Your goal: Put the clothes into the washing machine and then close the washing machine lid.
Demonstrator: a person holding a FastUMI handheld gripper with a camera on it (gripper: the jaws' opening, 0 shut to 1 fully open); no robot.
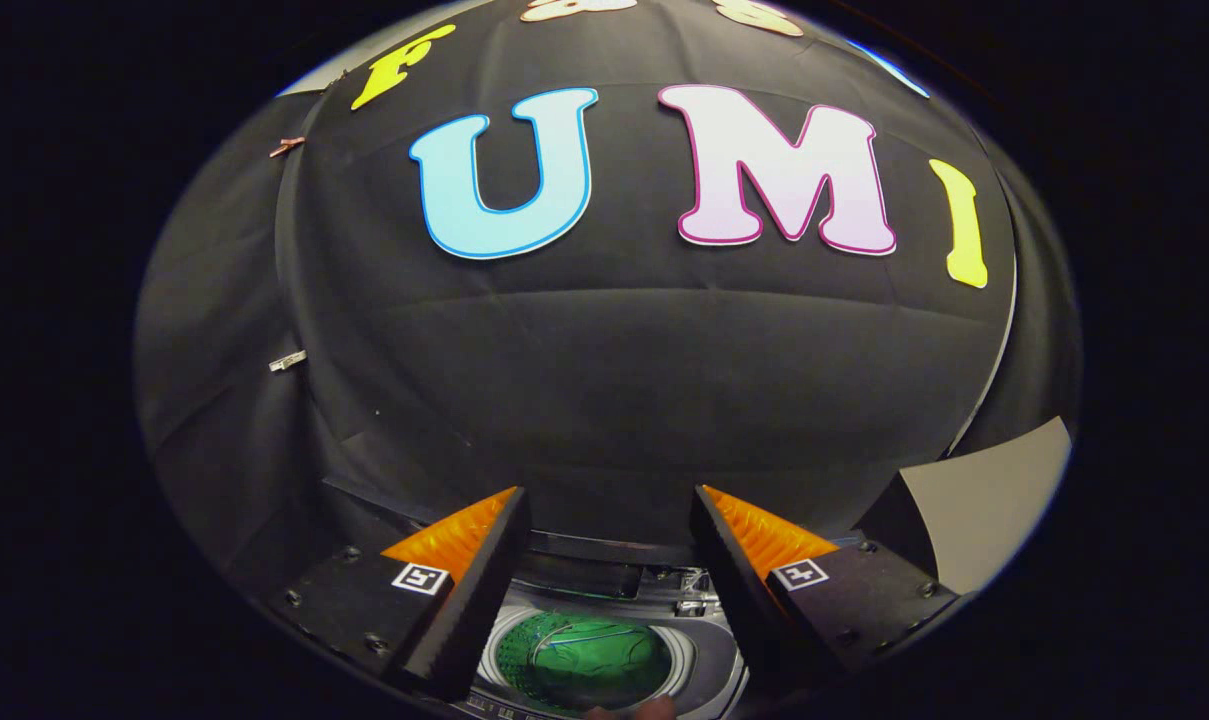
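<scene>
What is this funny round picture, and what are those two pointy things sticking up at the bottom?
The picture looks round because it comes from a fisheye camera, which bends everything like a bubble. That camera rides on a hand-held gripper, a tool a person carries that pinches things with two fingers. The two pointy things are those fingers. They stand apart, so the tool is open, and nothing is held between them.

Look down between the fingers and you see a washing machine from above. Its round opening glows green inside, with what looks like a clear lid over it, though that is hard to tell. I cannot tell whether any clothes are in there.

Beyond the fingers hangs a big black cloth. That is just the wall of the booth where this is filmed.
</scene>
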